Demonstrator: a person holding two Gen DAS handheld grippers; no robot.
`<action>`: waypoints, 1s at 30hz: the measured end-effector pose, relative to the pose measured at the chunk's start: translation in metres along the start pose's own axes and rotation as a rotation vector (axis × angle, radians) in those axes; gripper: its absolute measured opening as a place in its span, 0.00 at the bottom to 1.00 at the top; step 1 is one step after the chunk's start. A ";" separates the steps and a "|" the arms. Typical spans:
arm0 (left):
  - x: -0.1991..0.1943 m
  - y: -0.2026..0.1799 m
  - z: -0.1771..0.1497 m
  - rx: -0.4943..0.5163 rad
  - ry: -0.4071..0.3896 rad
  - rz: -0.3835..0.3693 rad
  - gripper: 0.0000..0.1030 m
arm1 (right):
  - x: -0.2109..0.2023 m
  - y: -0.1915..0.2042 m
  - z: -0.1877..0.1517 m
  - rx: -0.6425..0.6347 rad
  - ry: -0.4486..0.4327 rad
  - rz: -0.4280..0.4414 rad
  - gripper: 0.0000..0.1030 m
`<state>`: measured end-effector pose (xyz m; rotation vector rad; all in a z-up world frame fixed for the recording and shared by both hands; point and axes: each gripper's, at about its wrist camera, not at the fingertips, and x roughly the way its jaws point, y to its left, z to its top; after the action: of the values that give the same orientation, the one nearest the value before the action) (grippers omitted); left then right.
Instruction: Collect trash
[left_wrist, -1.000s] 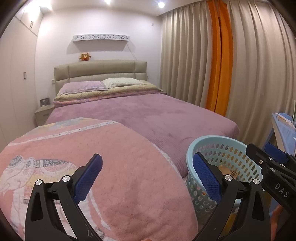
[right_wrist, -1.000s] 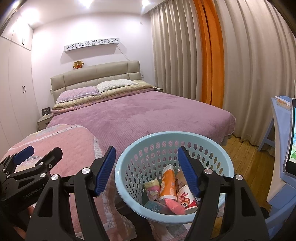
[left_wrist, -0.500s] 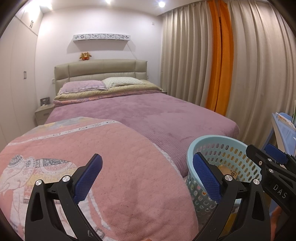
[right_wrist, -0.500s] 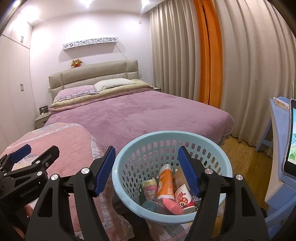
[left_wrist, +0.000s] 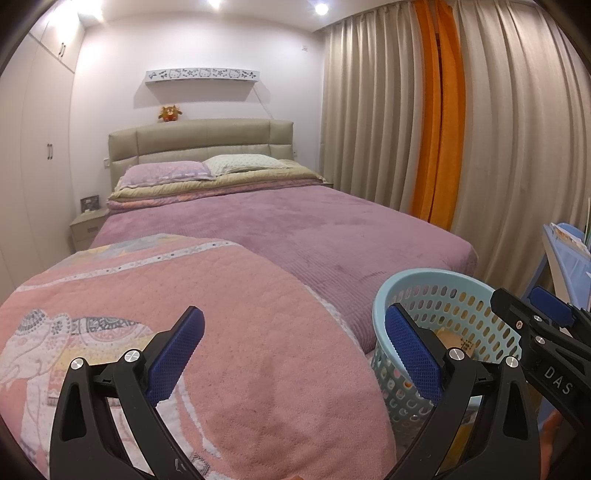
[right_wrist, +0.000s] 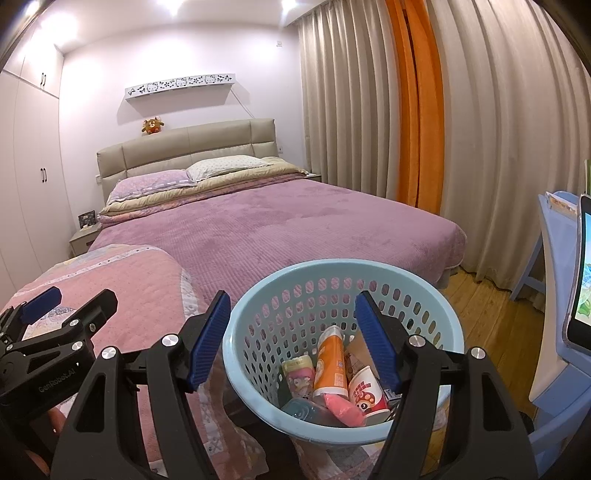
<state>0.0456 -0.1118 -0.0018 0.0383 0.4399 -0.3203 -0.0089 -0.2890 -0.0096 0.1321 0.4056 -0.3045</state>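
A light blue perforated basket (right_wrist: 258, 376) stands on the floor at the foot of the bed and holds trash: an orange bottle (right_wrist: 330, 363), a pink-topped small bottle (right_wrist: 299, 376), a paper cup (right_wrist: 367, 393) and a pink wad (right_wrist: 343, 406). My right gripper (right_wrist: 293, 341) is open and empty above the basket's near rim. My left gripper (left_wrist: 293, 354) is open and empty over the pink quilt (left_wrist: 221, 314); the basket (left_wrist: 476, 317) shows at its right, with the right gripper's fingers (left_wrist: 554, 310) beyond.
A large bed with a purple blanket (right_wrist: 280, 229) fills the middle. Beige and orange curtains (right_wrist: 417, 110) hang on the right. A blue desk (right_wrist: 554, 236) and a tablet screen (right_wrist: 583, 269) stand at far right over a wooden floor (right_wrist: 476, 295). A nightstand (left_wrist: 86, 225) sits far left.
Both grippers have stayed open and empty. The right wrist view has shifted slightly; the basket sits a touch closer in it. The left view is almost the same.
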 end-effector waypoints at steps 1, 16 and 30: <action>0.000 0.000 0.000 0.000 0.001 0.000 0.92 | 0.001 -0.001 0.000 -0.001 0.000 0.000 0.64; 0.000 0.000 0.000 0.002 0.002 0.000 0.93 | 0.000 -0.002 0.000 0.000 0.000 0.000 0.64; 0.000 0.000 0.001 0.002 0.003 0.001 0.93 | 0.004 -0.004 0.004 0.001 0.005 0.011 0.64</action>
<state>0.0458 -0.1117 -0.0013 0.0410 0.4427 -0.3195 -0.0056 -0.2948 -0.0080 0.1363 0.4093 -0.2941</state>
